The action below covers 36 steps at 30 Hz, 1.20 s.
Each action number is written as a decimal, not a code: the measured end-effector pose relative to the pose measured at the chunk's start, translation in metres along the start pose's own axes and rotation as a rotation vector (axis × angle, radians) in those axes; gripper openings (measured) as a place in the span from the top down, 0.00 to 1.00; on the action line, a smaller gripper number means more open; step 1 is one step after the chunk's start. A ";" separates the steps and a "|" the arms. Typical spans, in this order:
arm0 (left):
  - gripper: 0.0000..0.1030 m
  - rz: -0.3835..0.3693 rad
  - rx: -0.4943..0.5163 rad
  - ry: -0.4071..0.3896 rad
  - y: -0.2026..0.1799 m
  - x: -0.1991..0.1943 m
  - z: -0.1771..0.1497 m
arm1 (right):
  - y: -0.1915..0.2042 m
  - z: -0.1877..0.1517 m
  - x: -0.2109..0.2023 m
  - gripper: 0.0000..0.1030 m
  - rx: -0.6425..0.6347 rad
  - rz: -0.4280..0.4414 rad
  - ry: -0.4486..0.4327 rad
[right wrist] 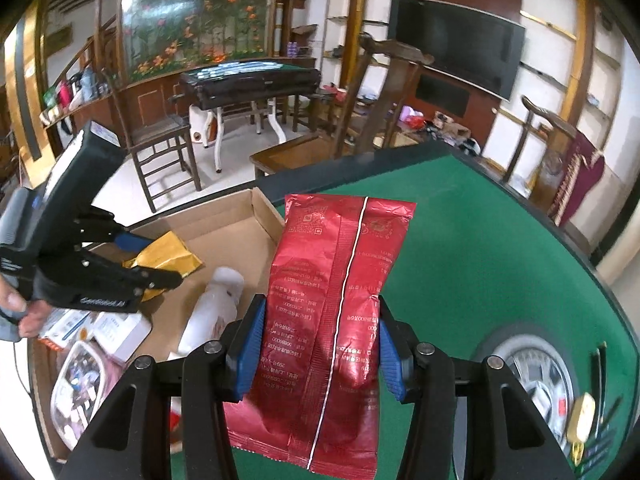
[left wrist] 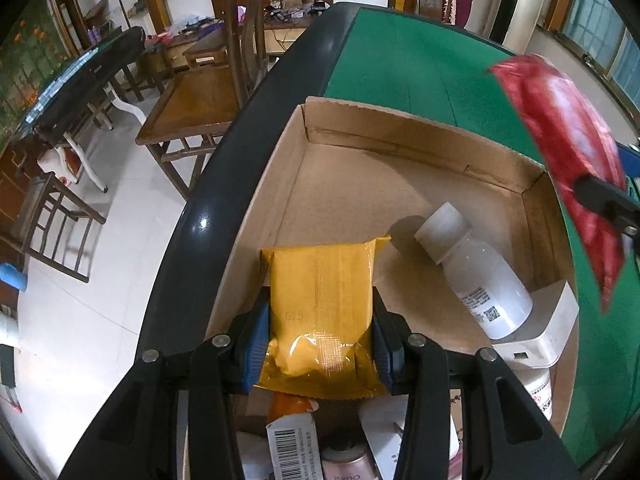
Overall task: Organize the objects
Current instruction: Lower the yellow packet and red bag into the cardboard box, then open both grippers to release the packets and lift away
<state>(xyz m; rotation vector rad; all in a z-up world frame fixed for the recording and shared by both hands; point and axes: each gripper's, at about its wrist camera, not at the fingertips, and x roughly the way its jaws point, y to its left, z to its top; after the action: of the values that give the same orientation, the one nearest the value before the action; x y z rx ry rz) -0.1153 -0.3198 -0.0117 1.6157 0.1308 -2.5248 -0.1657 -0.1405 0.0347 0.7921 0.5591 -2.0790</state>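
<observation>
My left gripper (left wrist: 322, 338) is shut on a yellow packet (left wrist: 322, 300) and holds it over the open cardboard box (left wrist: 400, 140); both also show in the right wrist view, the gripper (right wrist: 160, 264) and the packet (right wrist: 172, 256). My right gripper (right wrist: 320, 340) is shut on a red foil pouch (right wrist: 332, 320) and holds it upright above the green table (right wrist: 480, 240), just right of the box (right wrist: 224, 228). The pouch also shows at the right of the left wrist view (left wrist: 568, 152).
In the box lie a white bottle (left wrist: 476, 272), a white carton (left wrist: 548, 332), a barcoded box (left wrist: 292, 448) and other small packs. A round metal piece (right wrist: 532, 372) and a yellow tag (right wrist: 582, 420) lie on the table. Wooden chairs (left wrist: 192, 112) stand beyond the table's black rim.
</observation>
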 end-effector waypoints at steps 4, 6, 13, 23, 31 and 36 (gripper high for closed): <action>0.58 -0.005 0.003 0.004 0.000 0.001 0.001 | 0.006 0.006 0.023 0.47 -0.065 0.008 -0.005; 0.58 -0.009 0.005 0.004 0.001 0.002 0.000 | 0.010 0.006 0.032 0.47 -0.097 0.010 -0.004; 0.57 -0.021 0.007 0.005 0.003 0.002 -0.001 | 0.016 0.005 0.043 0.47 -0.154 0.055 -0.013; 0.56 -0.030 0.006 0.002 0.006 0.003 -0.003 | 0.024 -0.005 0.045 0.47 -0.206 0.096 -0.008; 0.55 -0.030 0.005 0.003 0.007 0.003 -0.003 | 0.031 -0.015 0.048 0.47 -0.250 0.102 0.002; 0.55 -0.033 0.000 0.004 0.008 0.003 -0.003 | 0.027 -0.013 0.049 0.45 -0.209 0.110 0.002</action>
<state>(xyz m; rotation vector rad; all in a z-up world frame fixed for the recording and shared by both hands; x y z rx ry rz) -0.1122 -0.3272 -0.0162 1.6318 0.1599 -2.5460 -0.1621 -0.1737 -0.0122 0.6880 0.7050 -1.8839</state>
